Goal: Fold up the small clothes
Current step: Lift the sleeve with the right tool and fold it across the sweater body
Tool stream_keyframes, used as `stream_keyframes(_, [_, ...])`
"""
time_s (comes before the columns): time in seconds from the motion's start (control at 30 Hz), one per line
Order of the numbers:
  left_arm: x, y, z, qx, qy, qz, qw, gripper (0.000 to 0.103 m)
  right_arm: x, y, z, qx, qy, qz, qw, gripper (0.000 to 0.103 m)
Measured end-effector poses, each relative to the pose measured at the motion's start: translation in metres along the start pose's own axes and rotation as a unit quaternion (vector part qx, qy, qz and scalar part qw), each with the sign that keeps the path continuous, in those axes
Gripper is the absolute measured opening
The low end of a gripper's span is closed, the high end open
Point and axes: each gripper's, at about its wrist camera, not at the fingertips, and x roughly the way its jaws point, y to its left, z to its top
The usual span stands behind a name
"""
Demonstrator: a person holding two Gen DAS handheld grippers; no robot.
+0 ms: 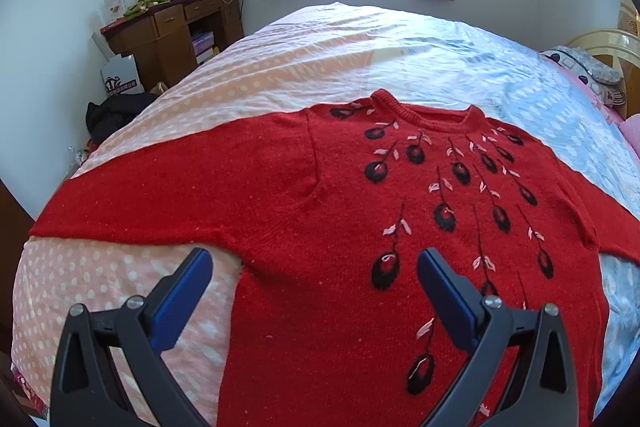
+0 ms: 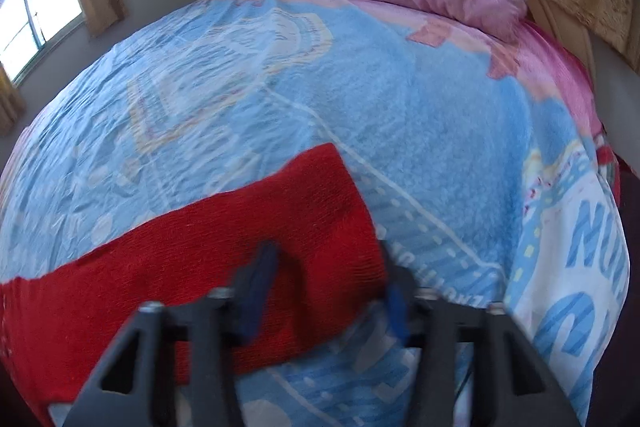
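Blue-padded fingers of the left gripper (image 1: 314, 263) stand wide apart above the red sweater (image 1: 320, 227), holding nothing; one hangs over the knit, the other over the dotted pink sheet (image 1: 120, 287). That sweater lies flat, front up, across the bed, sleeves spread. The right gripper (image 2: 326, 267) straddles the sleeve's cuff (image 2: 320, 203) with a gap between its fingers, though blur hides whether they press it. Big blue letters on the blue blanket (image 2: 400, 99) beside it are cut off; only "NU" reads.
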Motion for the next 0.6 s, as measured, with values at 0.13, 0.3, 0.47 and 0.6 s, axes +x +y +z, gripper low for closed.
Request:
stream_keyframes(0.13, [-0.002,0.004,-0.002,-0.005,-0.001,-0.006,1.0,0.103,-0.014,0.01,0.005,-0.013,0.002,0.012,1.0,0.015])
stream_keyframes(0.3, [-0.01,0.016,-0.002,-0.014,-0.012,-0.013,0.9997,0.103,-0.078,0.049,0.012,-0.036,-0.044,0.068,0.996,0.015])
stream_keyframes(0.47, [-0.018,0.035,-0.004,-0.037,-0.023,-0.02,0.9988,0.103,-0.143,0.125,0.001,-0.092,-0.063,0.163,0.98,0.015])
stream_keyframes(0.6, [-0.023,0.05,-0.008,-0.052,-0.029,-0.021,0.998,0.103,-0.181,0.208,-0.028,-0.148,-0.055,0.245,0.957,0.015])
